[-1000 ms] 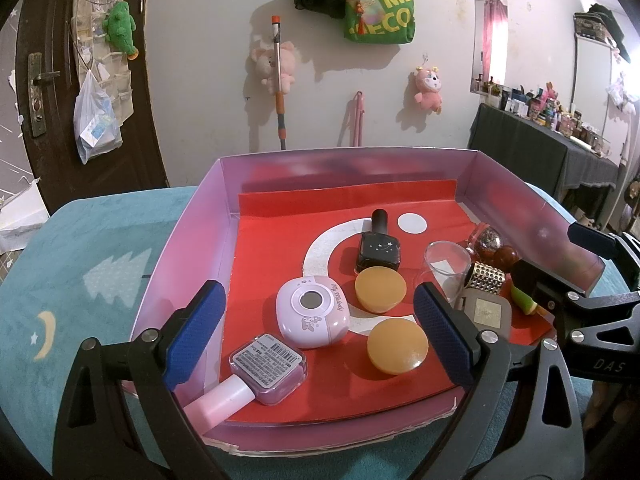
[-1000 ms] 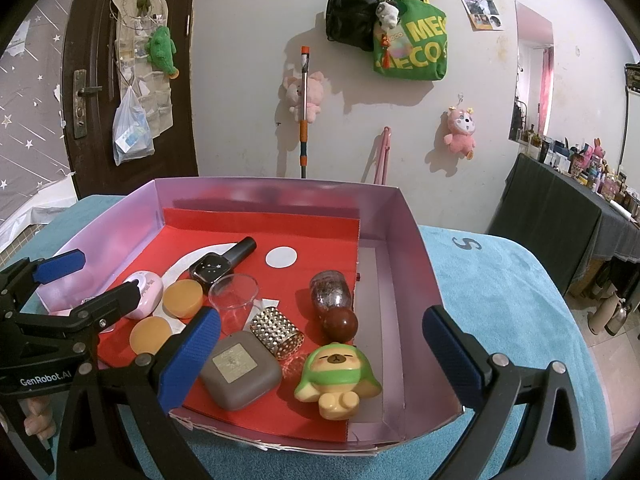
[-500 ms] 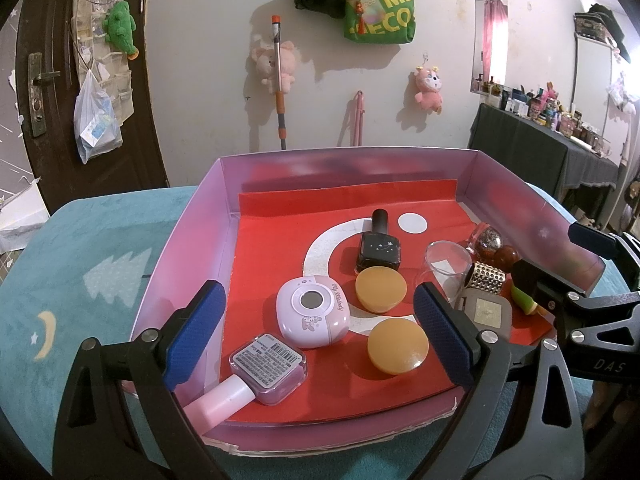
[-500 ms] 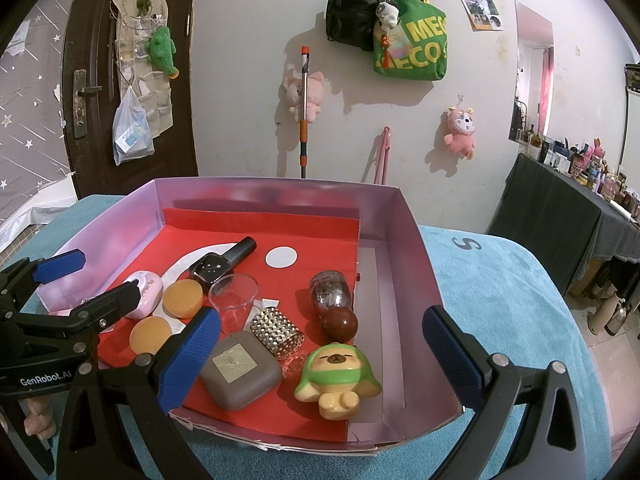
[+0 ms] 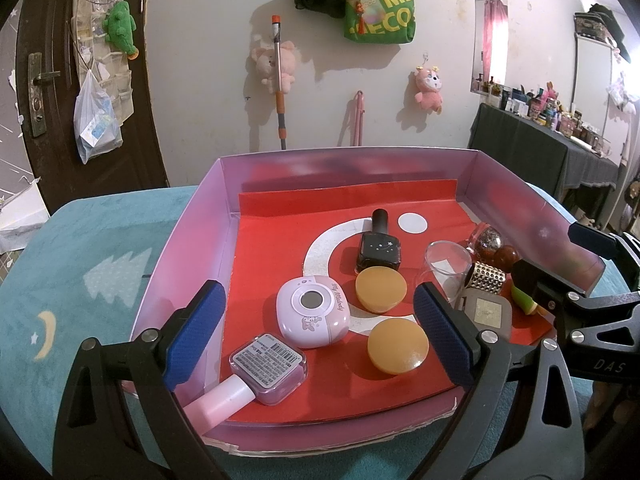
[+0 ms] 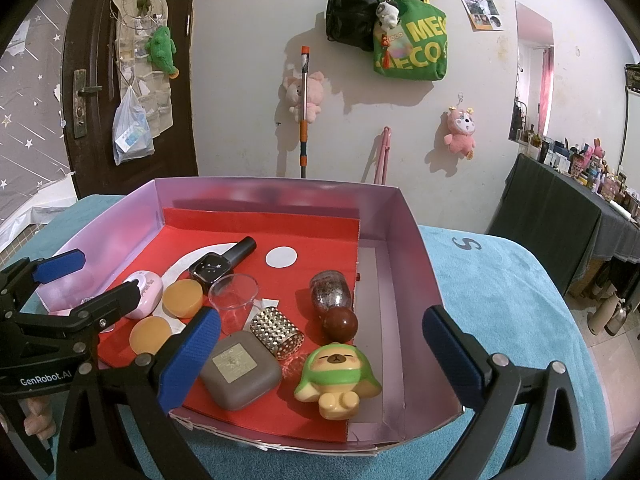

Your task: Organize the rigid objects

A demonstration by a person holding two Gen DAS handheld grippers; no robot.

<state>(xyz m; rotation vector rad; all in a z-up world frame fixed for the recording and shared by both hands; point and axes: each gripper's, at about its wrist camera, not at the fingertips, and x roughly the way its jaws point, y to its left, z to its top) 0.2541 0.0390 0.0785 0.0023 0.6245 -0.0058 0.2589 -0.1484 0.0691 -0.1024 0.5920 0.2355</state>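
A pink box (image 5: 188, 240) with a red liner holds several small items. In the left wrist view: a pink nail polish bottle (image 5: 264, 364), a pink round case (image 5: 314, 312), two orange discs (image 5: 381, 284), a black bottle (image 5: 378, 250), a clear cup (image 5: 446, 266). My left gripper (image 5: 320, 334) is open and empty over the box's near left edge. In the right wrist view: a grey case (image 6: 240, 370), a perforated metal ring (image 6: 277, 332), a green bear figure (image 6: 338, 376), a brown ball (image 6: 340, 323). My right gripper (image 6: 320, 364) is open and empty at the near right edge.
The box (image 6: 416, 264) sits on a teal cloth (image 5: 80, 280) that also shows in the right wrist view (image 6: 500, 280). A white wall with hung bags and plush toys stands behind. A dark door (image 5: 44, 80) is at the left, a cluttered dark table (image 6: 560, 208) at the right.
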